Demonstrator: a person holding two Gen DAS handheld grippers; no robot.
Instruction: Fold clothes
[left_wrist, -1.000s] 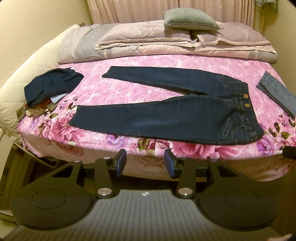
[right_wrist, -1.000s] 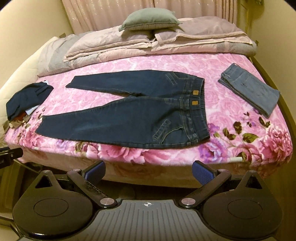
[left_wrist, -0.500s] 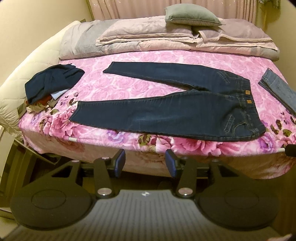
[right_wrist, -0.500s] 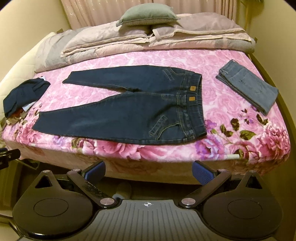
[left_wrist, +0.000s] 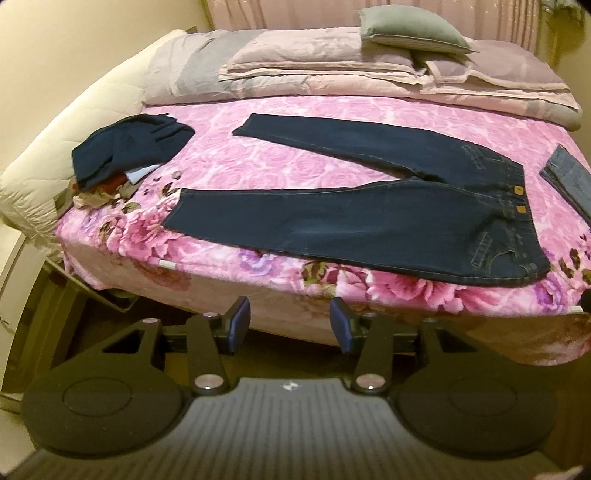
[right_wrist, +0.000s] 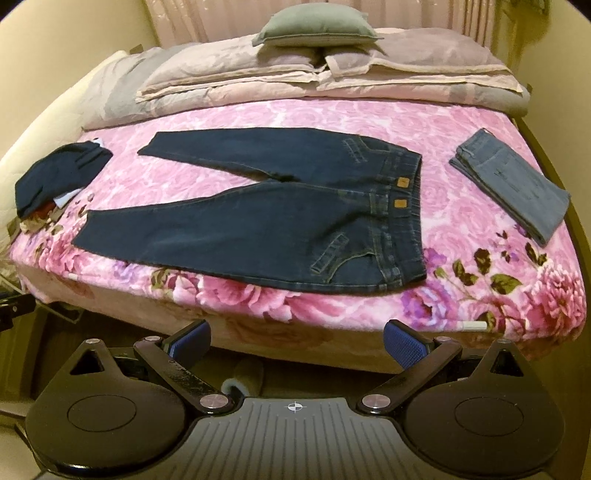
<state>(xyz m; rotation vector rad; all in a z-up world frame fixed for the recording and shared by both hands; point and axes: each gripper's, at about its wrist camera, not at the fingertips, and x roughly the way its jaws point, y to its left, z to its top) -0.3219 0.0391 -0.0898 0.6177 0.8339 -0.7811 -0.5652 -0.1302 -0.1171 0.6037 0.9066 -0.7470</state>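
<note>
Nearest: left claw (left_wrist: 289, 325) open, nothing between its blue pads, hanging off the front edge of the bed (left_wrist: 258, 280), not over the mattress. Right claw (right_wrist: 297, 341) open wider, also empty, also short of the front edge.

Change over the last second: barely any. Both views have tipped a little, so the bed sits slightly lower and closer in frame, and the left claw's gap is a touch wider. Nothing on the bed moved. Reads as both claws settling in for a first grab; no fold started on this pair.

Dark jeans (left_wrist: 369, 221) lie flat on the bed past both claws, untouched, back side up, legs spread in a V. Waistband to the right, hems to the left. The near leg runs along the front edge of the bed, the closest cloth to either claw. Left claw faces the middle of that leg; right claw faces the hip and back pocket.

Left of the jeans: heap of dark clothes (left_wrist: 129, 147), unfolded. Right of the jeans: folded lighter jeans (right_wrist: 513, 184), looks done. Beyond the jeans: folded duvet (right_wrist: 295, 85) with a grey pillow (right_wrist: 314, 26) on top.
</note>
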